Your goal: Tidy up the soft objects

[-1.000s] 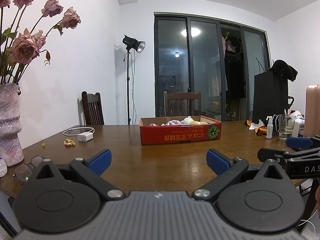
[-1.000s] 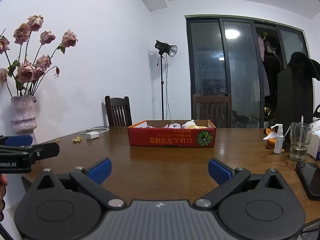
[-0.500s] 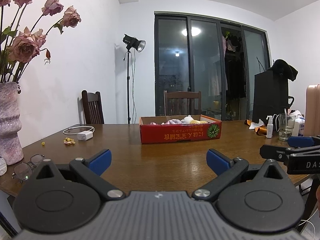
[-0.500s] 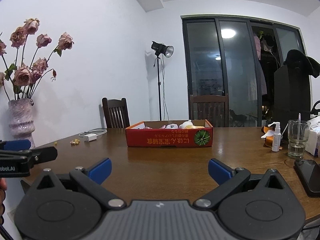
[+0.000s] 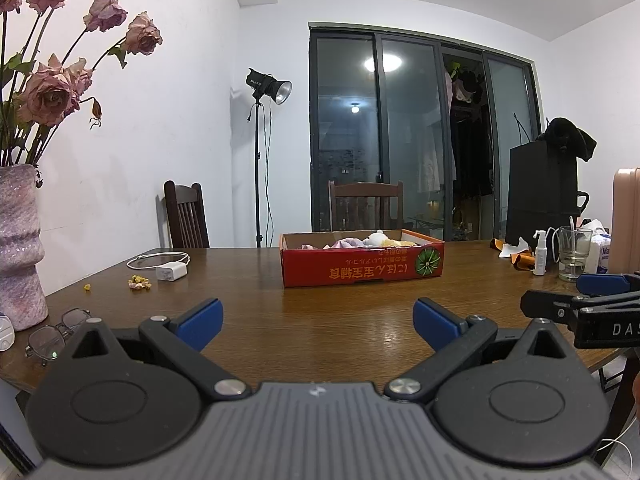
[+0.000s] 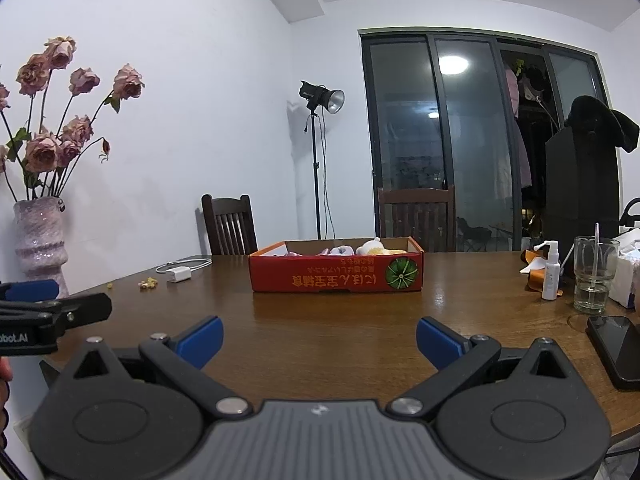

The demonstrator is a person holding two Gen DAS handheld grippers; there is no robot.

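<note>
A red cardboard box (image 5: 362, 270) stands on the far middle of the wooden table (image 5: 320, 320); it also shows in the right wrist view (image 6: 336, 274). Soft objects lie inside it: pale pink and purple cloth (image 5: 346, 243) and a white and yellow plush toy (image 5: 380, 238), also seen in the right wrist view (image 6: 372, 247). My left gripper (image 5: 318, 322) is open and empty, held low near the table's front edge. My right gripper (image 6: 319, 338) is open and empty beside it. Each gripper shows at the edge of the other's view.
A pink vase of dried roses (image 5: 20, 240) and glasses (image 5: 56, 338) are at the left. A white charger with cable (image 5: 170, 270) and crumbs (image 5: 138, 282) lie left of the box. A spray bottle (image 6: 551, 274), a glass (image 6: 594, 280) and a phone (image 6: 616, 350) are at the right.
Both grippers have drifted slightly; the box stays in place and both grippers stay open and empty.
</note>
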